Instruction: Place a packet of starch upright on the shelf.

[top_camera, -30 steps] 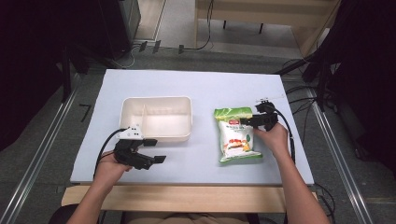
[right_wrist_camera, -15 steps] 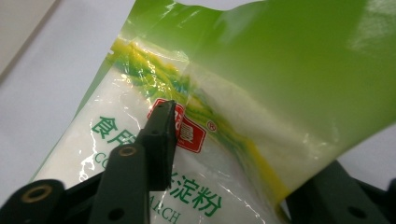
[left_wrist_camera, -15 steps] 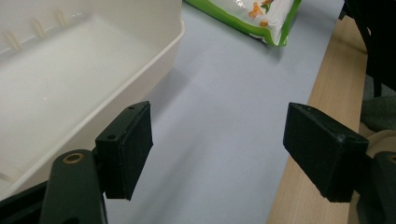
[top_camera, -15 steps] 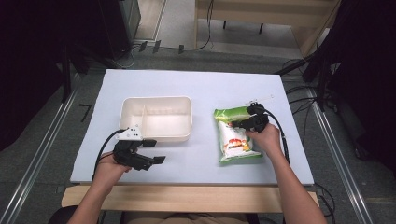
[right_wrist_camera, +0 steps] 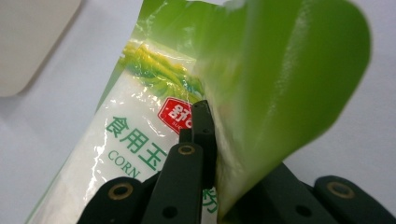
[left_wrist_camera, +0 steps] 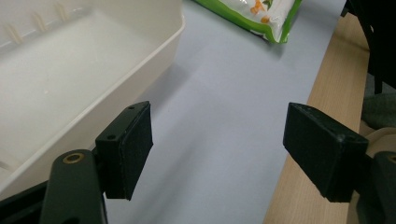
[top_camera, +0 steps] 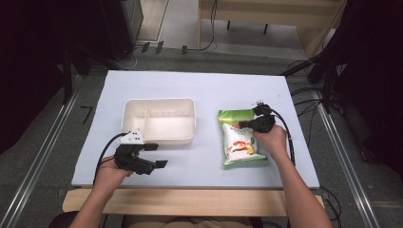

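The right gripper (top_camera: 248, 124), jaws just closed, pinches the green-and-white plastic corn bag (top_camera: 240, 142) at its top edge; the cream plastic tray (top_camera: 159, 135) lies leftward. The left gripper (top_camera: 157, 156) stands wide open, empty.

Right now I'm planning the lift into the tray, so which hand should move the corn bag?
Right: the right gripper is shut on the corn bag; the left gripper is open by the tray.

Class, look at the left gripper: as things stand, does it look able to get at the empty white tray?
Probably yes. The left gripper hangs with jaws open just beside the near wall of the white tray, and only bare table lies between them. The right gripper is off at the corn bag, out of its way.
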Motion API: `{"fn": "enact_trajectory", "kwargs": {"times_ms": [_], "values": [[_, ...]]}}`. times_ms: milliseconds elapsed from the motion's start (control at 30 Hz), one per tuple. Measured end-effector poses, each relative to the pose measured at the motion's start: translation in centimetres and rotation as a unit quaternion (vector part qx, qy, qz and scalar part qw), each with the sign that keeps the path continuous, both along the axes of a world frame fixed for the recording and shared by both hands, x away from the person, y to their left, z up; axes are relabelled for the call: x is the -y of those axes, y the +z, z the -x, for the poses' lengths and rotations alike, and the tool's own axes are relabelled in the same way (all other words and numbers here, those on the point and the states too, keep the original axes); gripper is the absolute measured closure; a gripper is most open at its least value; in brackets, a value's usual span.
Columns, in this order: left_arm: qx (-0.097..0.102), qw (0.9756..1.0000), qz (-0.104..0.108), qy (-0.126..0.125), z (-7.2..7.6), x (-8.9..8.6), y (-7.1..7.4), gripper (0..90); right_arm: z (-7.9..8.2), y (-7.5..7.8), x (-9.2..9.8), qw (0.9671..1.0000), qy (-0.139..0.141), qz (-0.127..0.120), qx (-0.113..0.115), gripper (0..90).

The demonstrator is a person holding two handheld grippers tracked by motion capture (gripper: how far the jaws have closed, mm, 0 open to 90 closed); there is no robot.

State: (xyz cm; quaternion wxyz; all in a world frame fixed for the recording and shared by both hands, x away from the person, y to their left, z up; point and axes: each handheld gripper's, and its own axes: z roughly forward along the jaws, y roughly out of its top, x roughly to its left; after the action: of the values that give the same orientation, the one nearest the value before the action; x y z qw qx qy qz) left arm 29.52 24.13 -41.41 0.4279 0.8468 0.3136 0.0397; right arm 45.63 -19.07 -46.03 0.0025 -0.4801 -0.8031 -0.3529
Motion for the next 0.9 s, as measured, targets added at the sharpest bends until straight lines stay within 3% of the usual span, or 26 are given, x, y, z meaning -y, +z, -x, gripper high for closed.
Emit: {"fn": "enact_trajectory", "kwargs": {"times_ms": [300, 433, 900], "values": [[-0.002, 1.0, 0.005, -0.004, 0.1, 0.0, 0.0, 25.0, 0.4, 1.3, 0.8, 0.9997, -0.013, -0.018, 0.007, 90.0], [-0.003, 1.0, 0.003, -0.003, 0.0, -0.1, 0.0, 25.0, 1.0, 2.2, 0.9, 0.9994, -0.011, -0.026, 0.02, 90.0], [-0.003, 1.0, 0.004, -0.003, 0.1, -0.1, 0.0, 25.0, 3.0, 6.7, 1.1, 0.9963, 0.006, -0.061, 0.059, 90.0]]}}
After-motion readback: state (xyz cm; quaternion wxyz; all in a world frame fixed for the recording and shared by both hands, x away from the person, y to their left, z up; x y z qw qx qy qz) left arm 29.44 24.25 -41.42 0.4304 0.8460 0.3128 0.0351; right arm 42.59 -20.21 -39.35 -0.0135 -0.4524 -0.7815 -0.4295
